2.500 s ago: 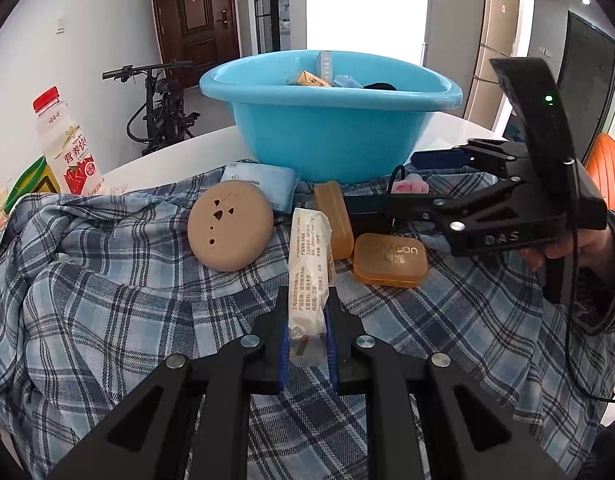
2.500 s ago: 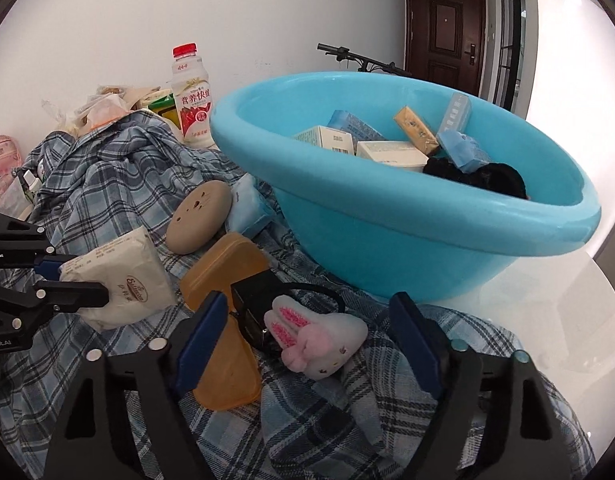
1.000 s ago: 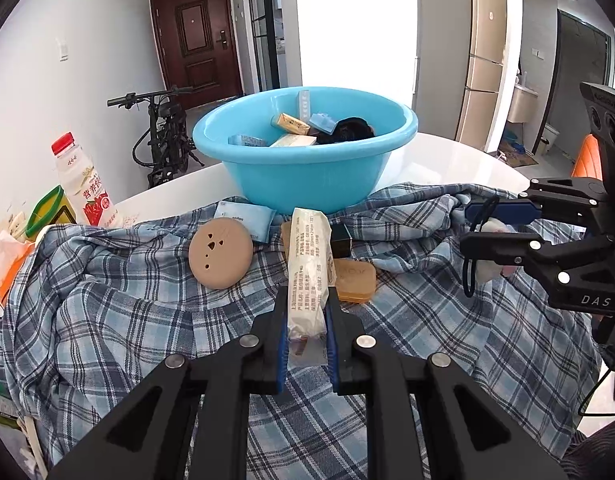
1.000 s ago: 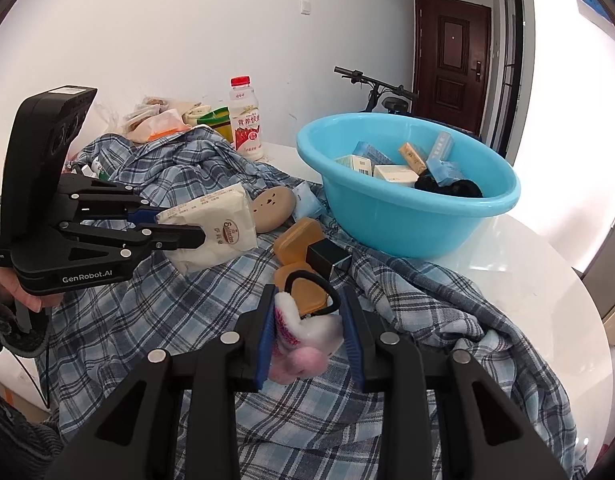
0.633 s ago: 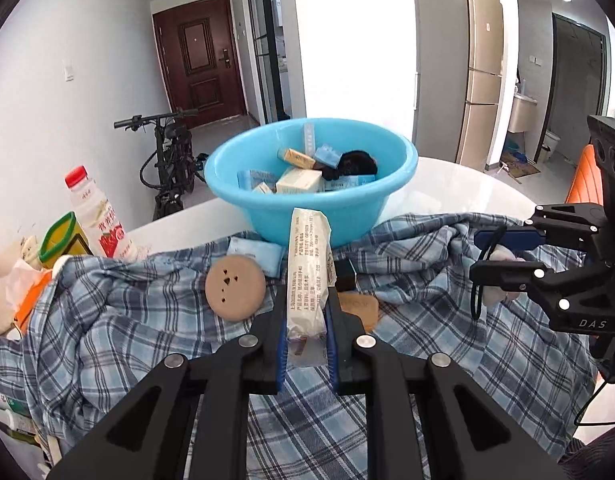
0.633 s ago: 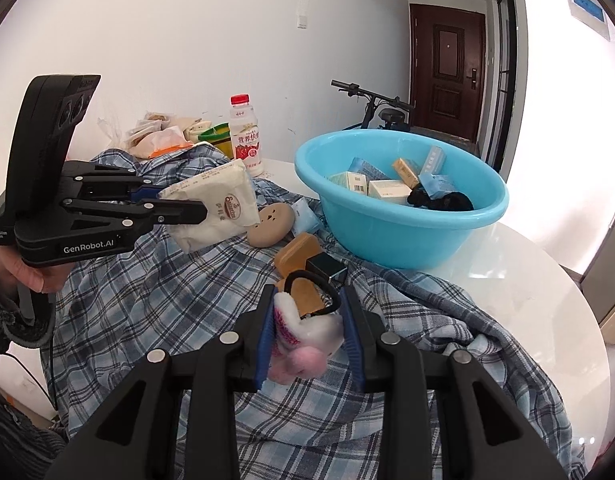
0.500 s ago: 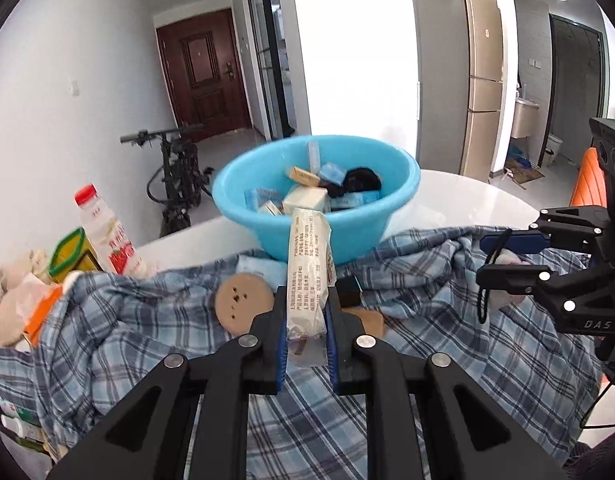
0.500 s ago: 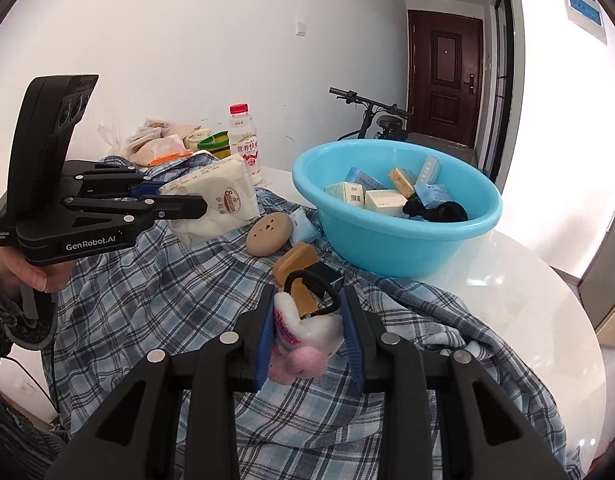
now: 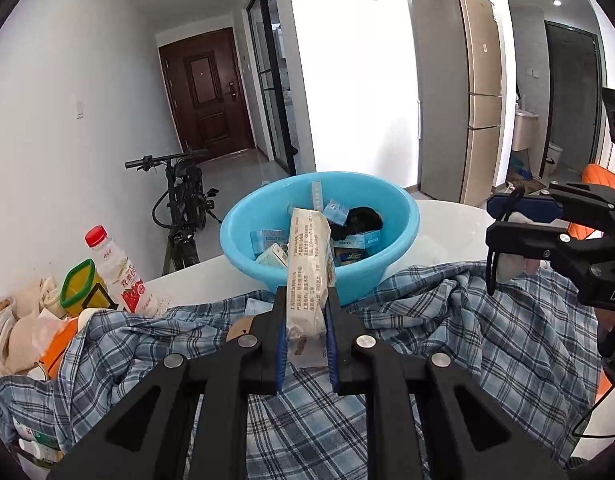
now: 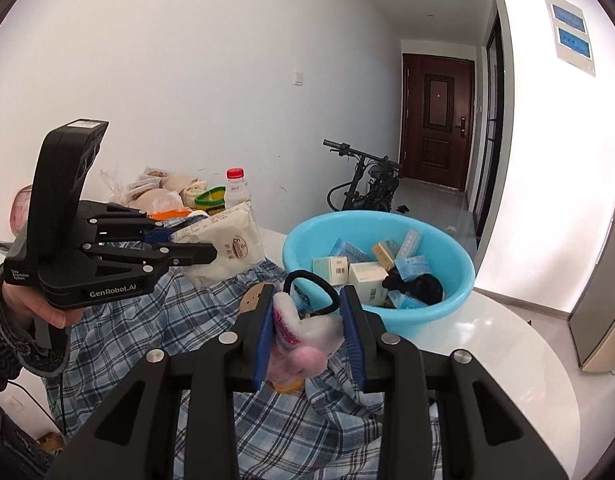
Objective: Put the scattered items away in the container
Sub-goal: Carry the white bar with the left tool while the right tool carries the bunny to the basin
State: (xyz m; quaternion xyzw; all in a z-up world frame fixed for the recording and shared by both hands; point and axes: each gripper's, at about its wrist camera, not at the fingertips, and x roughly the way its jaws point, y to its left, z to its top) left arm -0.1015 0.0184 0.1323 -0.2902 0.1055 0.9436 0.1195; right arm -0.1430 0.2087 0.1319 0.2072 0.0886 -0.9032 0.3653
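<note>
A checked cloth (image 9: 487, 332) covers the table in front of the blue basin (image 9: 391, 252) of boxes, above which the left gripper (image 9: 306, 336) clamps a tissue pack (image 9: 309, 276) and the right gripper (image 10: 309, 332) pinches a plush hair tie (image 10: 303, 336).

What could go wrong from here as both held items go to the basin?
1. The left hand-held gripper pinches only the tissue pack's lower end; the tall pack may tip or slide out early.
2. The plush hair tie's black loop sticks up between the right hand-held gripper's fingers and might snag on release.
3. Both grippers heading for one blue basin could collide.
</note>
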